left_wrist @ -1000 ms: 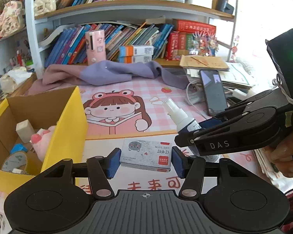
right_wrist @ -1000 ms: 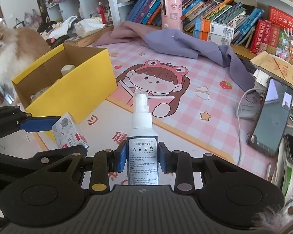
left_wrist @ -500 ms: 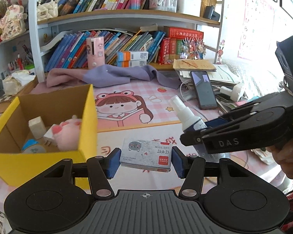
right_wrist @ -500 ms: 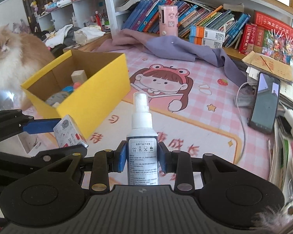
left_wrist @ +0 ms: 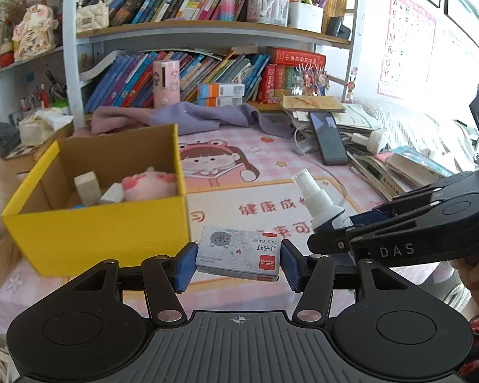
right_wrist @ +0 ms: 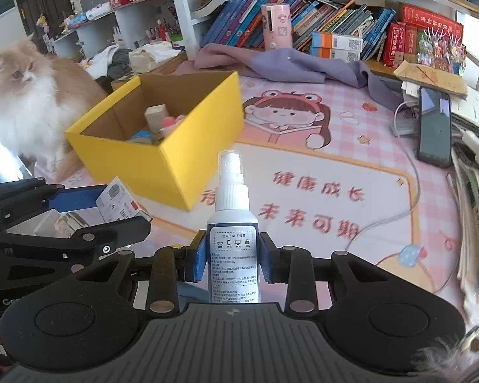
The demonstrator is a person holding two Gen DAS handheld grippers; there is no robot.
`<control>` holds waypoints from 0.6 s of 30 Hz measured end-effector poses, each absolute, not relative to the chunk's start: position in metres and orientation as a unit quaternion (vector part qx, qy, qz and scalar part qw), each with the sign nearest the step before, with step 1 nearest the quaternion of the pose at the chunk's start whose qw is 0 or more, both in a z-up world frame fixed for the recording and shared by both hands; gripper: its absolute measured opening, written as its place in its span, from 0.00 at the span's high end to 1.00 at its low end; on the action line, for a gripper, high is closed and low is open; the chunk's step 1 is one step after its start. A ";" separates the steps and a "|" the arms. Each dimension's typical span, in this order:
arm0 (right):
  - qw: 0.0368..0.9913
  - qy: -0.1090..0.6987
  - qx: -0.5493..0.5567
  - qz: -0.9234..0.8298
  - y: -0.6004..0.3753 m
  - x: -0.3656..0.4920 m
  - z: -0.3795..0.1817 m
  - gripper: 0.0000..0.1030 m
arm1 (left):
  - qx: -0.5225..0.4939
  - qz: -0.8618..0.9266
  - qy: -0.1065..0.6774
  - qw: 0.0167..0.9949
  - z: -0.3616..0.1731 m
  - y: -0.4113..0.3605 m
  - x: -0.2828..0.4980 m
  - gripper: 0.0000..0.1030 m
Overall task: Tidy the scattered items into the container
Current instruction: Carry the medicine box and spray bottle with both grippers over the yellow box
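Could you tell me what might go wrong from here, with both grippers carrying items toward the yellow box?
1. The fluffy cat sits right beside the yellow box; it could paw in or startle during a drop.
2. The staple box is pinched only at its ends by the left gripper and hangs tilted, so it may slip.
3. The right gripper with its spray bottle travels close alongside; they could collide.

A home study room: crowded bookshelves (left_wrist: 188, 73), a cartoon desk mat (right_wrist: 319, 172) and a fluffy cat (right_wrist: 28, 95).
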State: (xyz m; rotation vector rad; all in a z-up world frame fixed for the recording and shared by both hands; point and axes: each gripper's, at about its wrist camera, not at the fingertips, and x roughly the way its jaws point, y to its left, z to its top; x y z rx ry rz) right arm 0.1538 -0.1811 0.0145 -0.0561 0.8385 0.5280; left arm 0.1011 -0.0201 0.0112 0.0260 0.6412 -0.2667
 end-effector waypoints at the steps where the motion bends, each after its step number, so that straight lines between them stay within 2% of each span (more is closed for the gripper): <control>1: 0.879 0.403 -0.026 0.254 -0.178 0.149 0.014 0.70 | 0.012 -0.129 0.315 0.940 0.011 -0.016 0.098 0.47; 18: 0.853 0.413 -0.061 0.314 -0.106 0.113 0.015 0.70 | -0.013 -0.079 0.322 0.943 0.014 0.049 0.057 0.47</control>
